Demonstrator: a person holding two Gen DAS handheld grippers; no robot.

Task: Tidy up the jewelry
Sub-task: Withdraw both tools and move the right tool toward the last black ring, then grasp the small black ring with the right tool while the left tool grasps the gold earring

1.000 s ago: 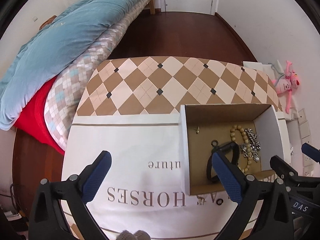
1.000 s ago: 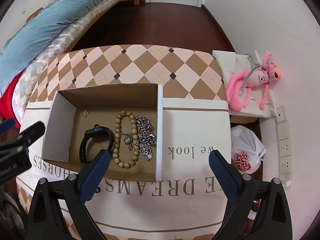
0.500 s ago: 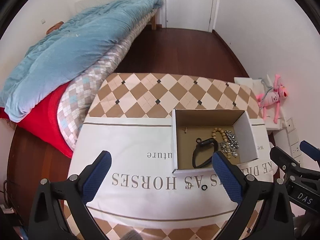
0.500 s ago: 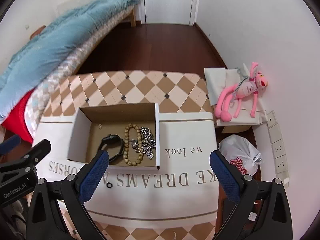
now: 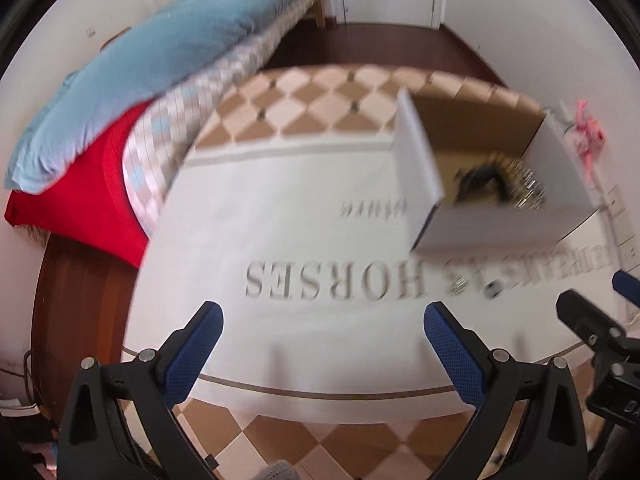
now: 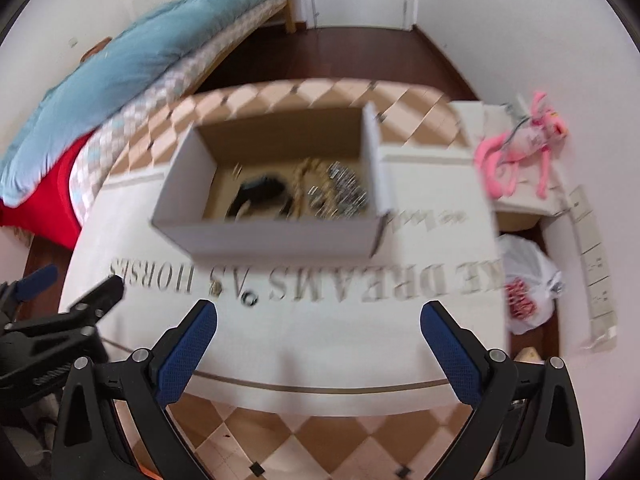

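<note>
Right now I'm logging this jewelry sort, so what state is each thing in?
left gripper: open, empty
right gripper: open, empty
cardboard box: open-topped, upright on the cloth
black band: inside the box
bead bracelet: inside the box
silver chain: inside the box
small black ring: loose on the cloth, outside the box

Bright even daylight, heavy motion blur across both views, fisheye bending with dark corners, only faint soft shadows
</note>
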